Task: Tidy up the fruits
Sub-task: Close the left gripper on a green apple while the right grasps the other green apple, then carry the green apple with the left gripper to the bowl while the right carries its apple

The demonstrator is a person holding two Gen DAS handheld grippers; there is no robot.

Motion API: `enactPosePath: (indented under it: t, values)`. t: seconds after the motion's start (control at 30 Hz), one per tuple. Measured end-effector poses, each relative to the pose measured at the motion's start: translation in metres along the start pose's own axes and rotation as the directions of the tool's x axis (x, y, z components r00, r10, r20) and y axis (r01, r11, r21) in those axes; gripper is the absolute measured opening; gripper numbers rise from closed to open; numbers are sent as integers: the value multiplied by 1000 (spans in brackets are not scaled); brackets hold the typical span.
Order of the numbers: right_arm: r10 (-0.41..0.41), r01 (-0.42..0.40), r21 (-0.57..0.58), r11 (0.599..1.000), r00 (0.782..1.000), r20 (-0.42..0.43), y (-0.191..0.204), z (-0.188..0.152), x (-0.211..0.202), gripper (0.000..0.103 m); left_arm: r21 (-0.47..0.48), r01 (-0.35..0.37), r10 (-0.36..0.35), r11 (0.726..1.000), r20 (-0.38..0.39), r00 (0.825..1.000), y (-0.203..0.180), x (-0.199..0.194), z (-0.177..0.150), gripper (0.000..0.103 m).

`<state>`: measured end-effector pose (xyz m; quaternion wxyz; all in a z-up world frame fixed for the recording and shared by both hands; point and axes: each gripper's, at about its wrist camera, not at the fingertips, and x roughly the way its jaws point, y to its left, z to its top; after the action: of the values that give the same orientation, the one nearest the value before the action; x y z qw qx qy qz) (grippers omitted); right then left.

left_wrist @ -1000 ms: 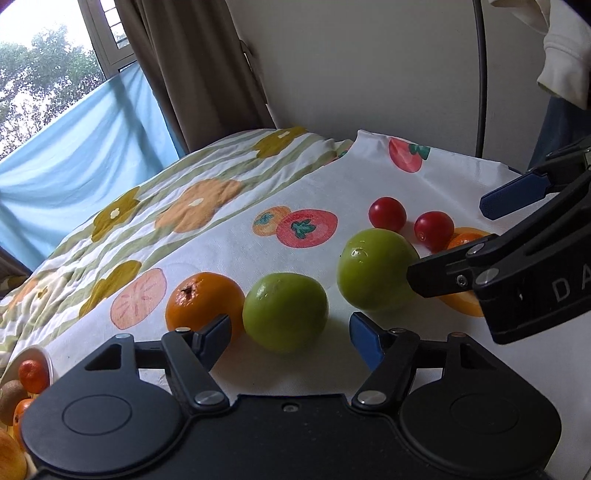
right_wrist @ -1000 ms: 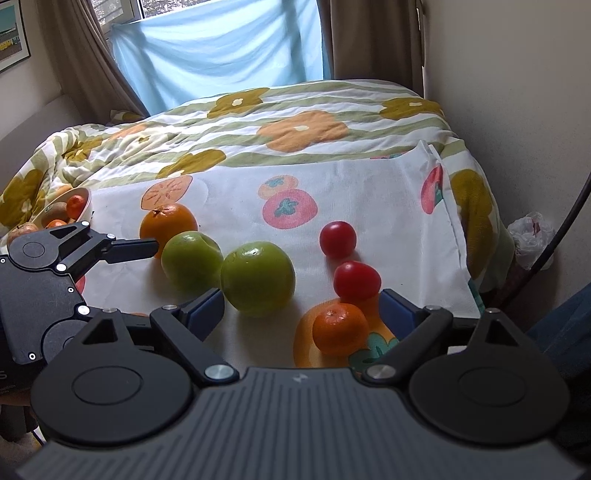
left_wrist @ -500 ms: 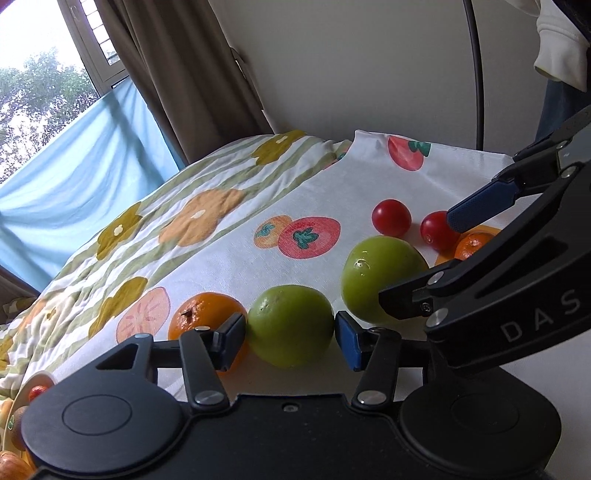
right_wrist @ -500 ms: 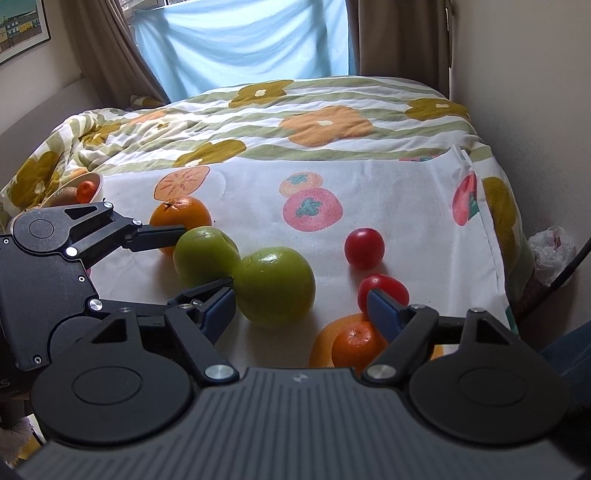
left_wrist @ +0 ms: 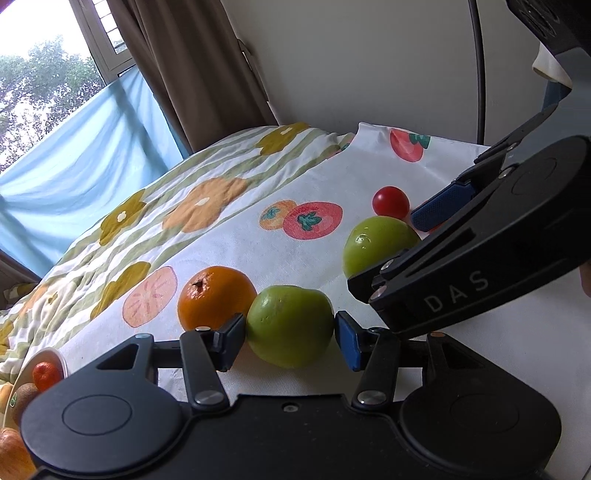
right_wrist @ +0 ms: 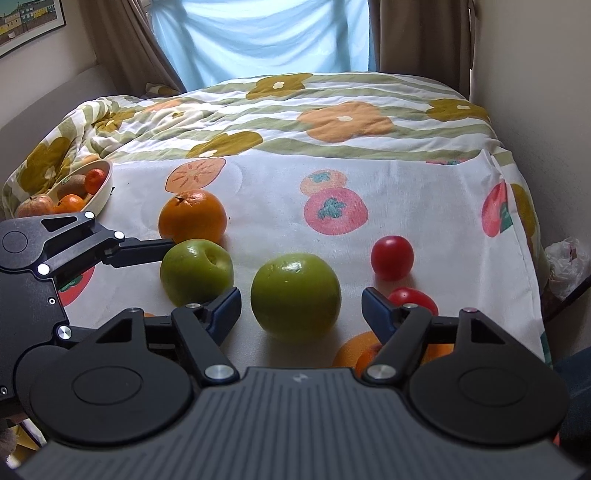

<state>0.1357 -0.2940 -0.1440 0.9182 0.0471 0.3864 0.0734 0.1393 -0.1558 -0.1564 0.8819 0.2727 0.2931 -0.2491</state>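
The left gripper [left_wrist: 290, 338] is pinching a green apple [left_wrist: 290, 326] on the fruit-print cloth [right_wrist: 406, 192] covering the bed, beside an orange [left_wrist: 214, 295]. The right gripper [right_wrist: 301, 306] is closing around a second green apple [right_wrist: 295, 295], pads not yet touching, near two tomatoes [right_wrist: 392, 257].

Two green apples [right_wrist: 295, 295], an orange [right_wrist: 192, 216], red tomatoes [right_wrist: 392, 257] on white persimmon-print cloth [right_wrist: 424, 206].

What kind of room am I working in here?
Most likely a bedroom at home: the fruit lies on a fruit-print cloth spread over a bed with a flowered quilt, brown curtains flank a window, and a framed picture hangs on the wall.
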Motion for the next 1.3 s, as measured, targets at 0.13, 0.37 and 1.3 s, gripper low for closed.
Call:
enactPosePath:
  t: [0.13, 0.37, 1.3]
  values:
    - [2, -2, -1, 1000, 1000, 0, 1, 1, 2, 87, 16, -17, 17, 1000, -7, 1000, -4, 1, 1, 60]
    - [3, -3, 0, 1000, 1000, -12, 2, 0, 7, 85, 14, -19, 20, 1000, -19, 1000, -3, 7, -2, 60]
    - [12, -12, -23, 1000, 1000, 20, 26, 9, -39, 70, -179, -133, 138, 975, 18, 990, 18, -65, -1, 58]
